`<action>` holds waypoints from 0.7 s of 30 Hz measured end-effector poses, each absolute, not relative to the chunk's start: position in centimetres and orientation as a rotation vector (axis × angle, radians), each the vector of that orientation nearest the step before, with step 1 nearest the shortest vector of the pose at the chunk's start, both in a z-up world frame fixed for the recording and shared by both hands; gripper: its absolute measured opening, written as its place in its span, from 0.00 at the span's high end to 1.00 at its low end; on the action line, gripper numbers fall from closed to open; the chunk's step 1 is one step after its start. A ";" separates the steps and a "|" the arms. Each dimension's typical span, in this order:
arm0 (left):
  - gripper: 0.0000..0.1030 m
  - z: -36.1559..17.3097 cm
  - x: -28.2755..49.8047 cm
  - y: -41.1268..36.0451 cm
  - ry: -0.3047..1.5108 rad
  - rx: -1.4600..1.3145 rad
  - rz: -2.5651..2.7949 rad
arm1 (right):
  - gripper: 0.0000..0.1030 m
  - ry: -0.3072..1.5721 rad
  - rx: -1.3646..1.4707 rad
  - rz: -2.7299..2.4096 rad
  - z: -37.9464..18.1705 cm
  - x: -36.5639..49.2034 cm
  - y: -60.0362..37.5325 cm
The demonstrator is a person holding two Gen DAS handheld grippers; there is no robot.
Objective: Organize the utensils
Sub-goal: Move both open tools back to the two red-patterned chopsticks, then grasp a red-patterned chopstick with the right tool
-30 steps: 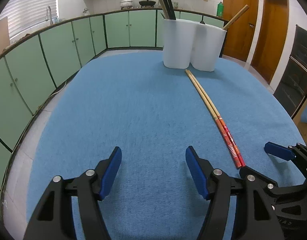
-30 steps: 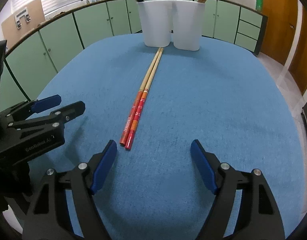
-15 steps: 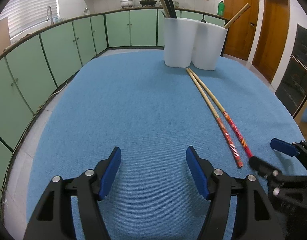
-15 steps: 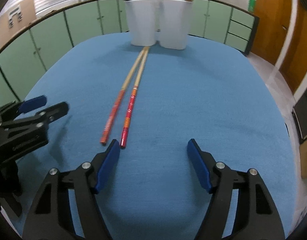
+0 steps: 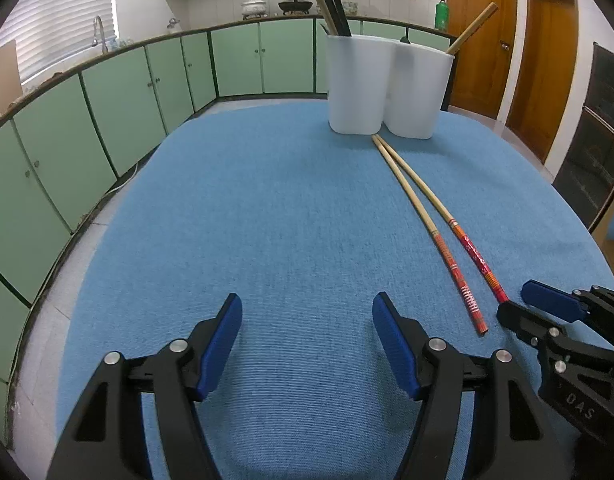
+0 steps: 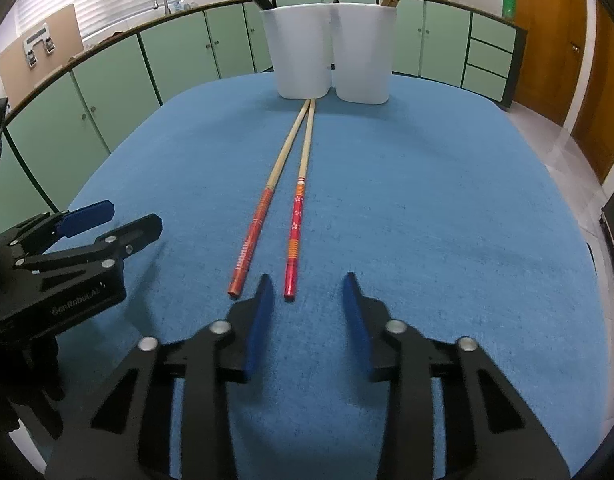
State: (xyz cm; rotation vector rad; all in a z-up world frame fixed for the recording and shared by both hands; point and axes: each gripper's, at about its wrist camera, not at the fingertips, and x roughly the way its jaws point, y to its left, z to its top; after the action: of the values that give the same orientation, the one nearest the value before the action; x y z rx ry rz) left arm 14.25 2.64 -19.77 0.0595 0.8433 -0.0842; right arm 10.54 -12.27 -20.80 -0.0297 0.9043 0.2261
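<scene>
Two bamboo chopsticks with red patterned handles [image 6: 283,200] lay on the blue cloth-covered surface [image 6: 447,220], running from the frame's centre up to the foot of the white two-compartment plastic utensil holder [image 6: 331,48] at upper centre. Their pale tips nearly touched just before the holder, and their red ends were splayed slightly apart. The holder already held dark utensils in its left cup and a chopstick in its right.

The step in hand looked like the pickup of a loose chopstick. The right gripper [image 6: 307,300] sat low in the frame, its blue-padded fingers [image 6: 263,312] closing with nothing pinched; the right-hand chopstick's red end lay just ahead of the gap, nearer the left finger. The left gripper [image 5: 307,344] hung at the bottom of its own view, fingers spread wide over bare cloth, holding nothing.

The next move probably called for nudging forward so the red end sat squarely between the pads before the squeeze finished, then lifting it toward the right cup.
</scene>
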 end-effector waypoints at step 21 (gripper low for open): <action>0.35 -19.4 13.1 -1.3 0.849 0.022 -0.186 | 0.95 0.903 0.065 0.152 -20.4 9.7 -16.9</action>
State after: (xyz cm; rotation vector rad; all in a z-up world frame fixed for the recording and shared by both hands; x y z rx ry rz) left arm 13.15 -1.31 -19.39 0.0224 0.8491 -0.1862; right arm 9.73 -16.89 -20.44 0.0645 0.9027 0.1524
